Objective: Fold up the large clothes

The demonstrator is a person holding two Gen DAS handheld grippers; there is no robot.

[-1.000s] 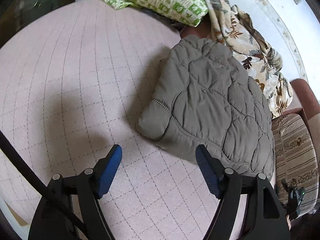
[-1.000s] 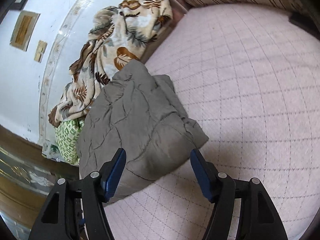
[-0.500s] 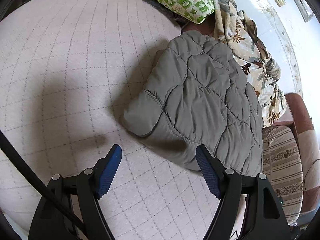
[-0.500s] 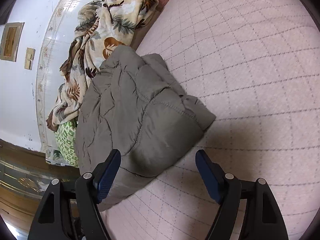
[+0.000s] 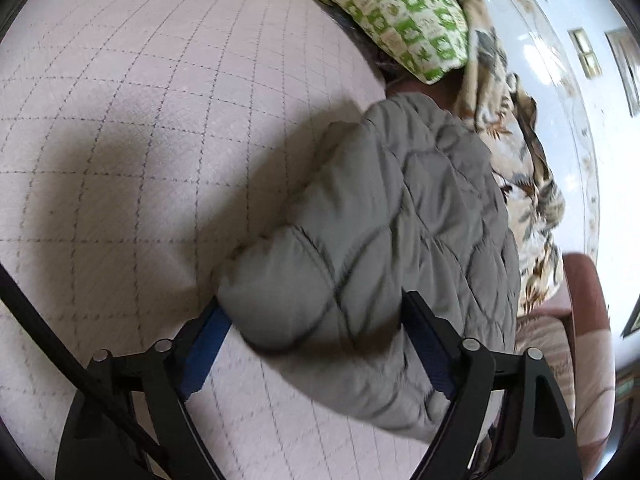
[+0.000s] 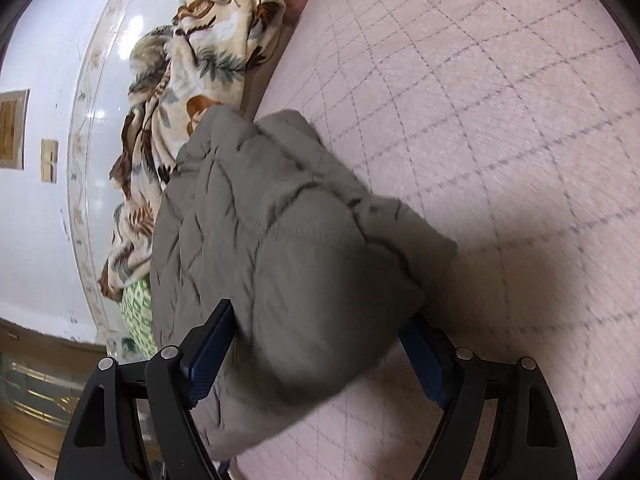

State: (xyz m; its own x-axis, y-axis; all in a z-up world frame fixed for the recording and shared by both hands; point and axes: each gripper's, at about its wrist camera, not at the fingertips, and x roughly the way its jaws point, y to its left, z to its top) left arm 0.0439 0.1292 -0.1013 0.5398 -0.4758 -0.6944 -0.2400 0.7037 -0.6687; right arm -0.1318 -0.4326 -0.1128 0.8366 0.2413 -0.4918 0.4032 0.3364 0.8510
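Left wrist view: both tongs (image 5: 316, 336) (image 6: 316, 344) spread wide, straddling the folded grey jacket's (image 5: 380, 240) ends.

Grey quilted jacket (image 5: 392, 240); pale pink grid-lined bed (image 5: 140, 120); green-white patterned pillow (image 5: 400, 12); cream brown-leaf blanket (image 6: 208, 52).

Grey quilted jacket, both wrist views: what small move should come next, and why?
Probably shut both grippers on the folded bundle. The grey quilted jacket already bulges between the open fingers of the left gripper and of the right gripper, one at each end. It lies on the pink quilted bedspread, so a grip at both ends would likely let it be lifted without unfolding.
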